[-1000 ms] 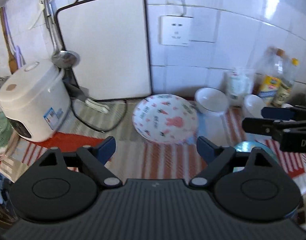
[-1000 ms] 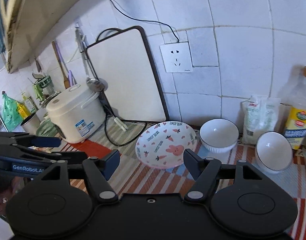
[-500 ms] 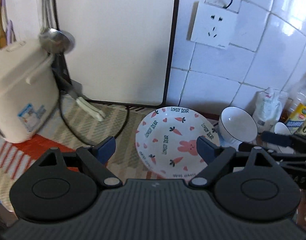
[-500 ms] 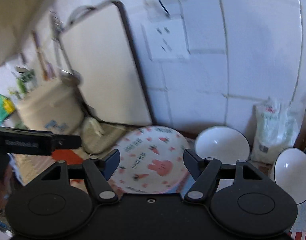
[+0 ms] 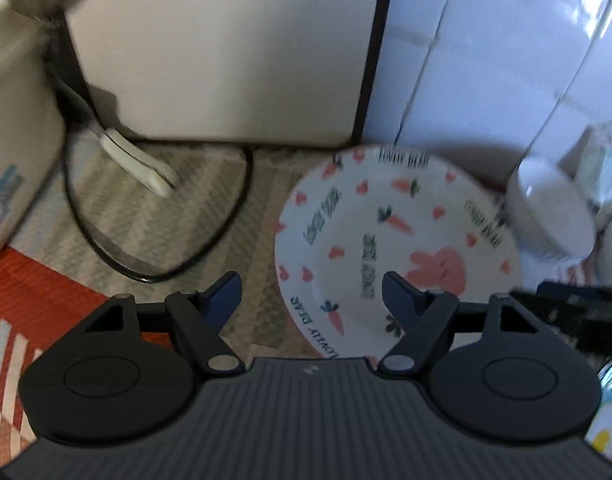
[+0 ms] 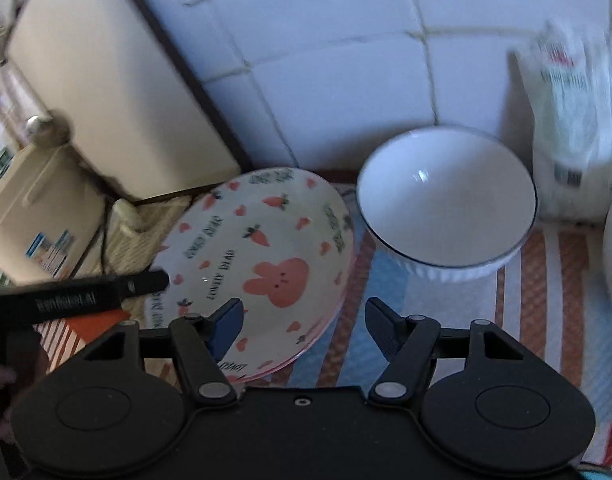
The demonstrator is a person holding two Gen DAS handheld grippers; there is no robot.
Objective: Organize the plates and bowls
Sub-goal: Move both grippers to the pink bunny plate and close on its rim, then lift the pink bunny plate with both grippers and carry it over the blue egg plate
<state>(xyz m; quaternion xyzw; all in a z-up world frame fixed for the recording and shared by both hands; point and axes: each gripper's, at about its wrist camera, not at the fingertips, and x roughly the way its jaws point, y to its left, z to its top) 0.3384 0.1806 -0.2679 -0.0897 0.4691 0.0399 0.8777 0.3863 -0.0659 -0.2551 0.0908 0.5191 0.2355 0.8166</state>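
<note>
Counter: striped cloth, white-tiled wall.
Plate: round rabbit-and-carrot ceramic plate nearing; pickup pending.
Left gripper: closing, empty.
Right gripper: closing, empty.

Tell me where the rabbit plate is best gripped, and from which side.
Probably by its rim, from the near edges. The rabbit plate is wide, shallow and tilted, its rim raised off the cloth. The left gripper and right gripper flank it, jaws closing, nothing clamped yet.
</note>
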